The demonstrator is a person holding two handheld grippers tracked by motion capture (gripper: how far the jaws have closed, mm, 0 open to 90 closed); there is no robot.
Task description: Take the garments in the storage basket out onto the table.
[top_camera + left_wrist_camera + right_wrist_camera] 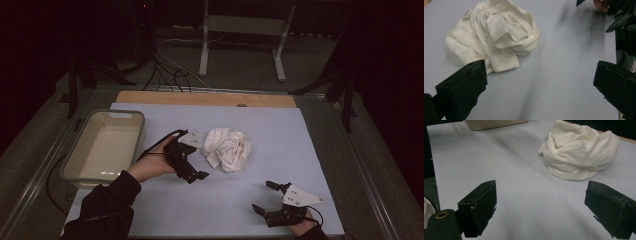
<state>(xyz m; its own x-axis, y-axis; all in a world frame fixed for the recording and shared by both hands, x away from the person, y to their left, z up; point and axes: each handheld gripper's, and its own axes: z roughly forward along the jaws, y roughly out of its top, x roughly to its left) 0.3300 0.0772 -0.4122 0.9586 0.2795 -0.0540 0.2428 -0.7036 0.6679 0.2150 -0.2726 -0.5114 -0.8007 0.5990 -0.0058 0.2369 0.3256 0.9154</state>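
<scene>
Light: I see a dim room; only the table is lit, and everything beyond it falls off into near black.
Table: I look down on a wooden top (205,98) with a pale blue-grey sheet (280,135) spread over most of it, bare wood showing along the far edge.
Table frame: metal rails (40,172) run along both sides.
Floor: grey (240,65), with black cables (167,72) trailing across it behind the table.
Furniture: a light metal stand (245,30) sits on the floor at the back; dark legs (75,85) stand at left and right.
</scene>
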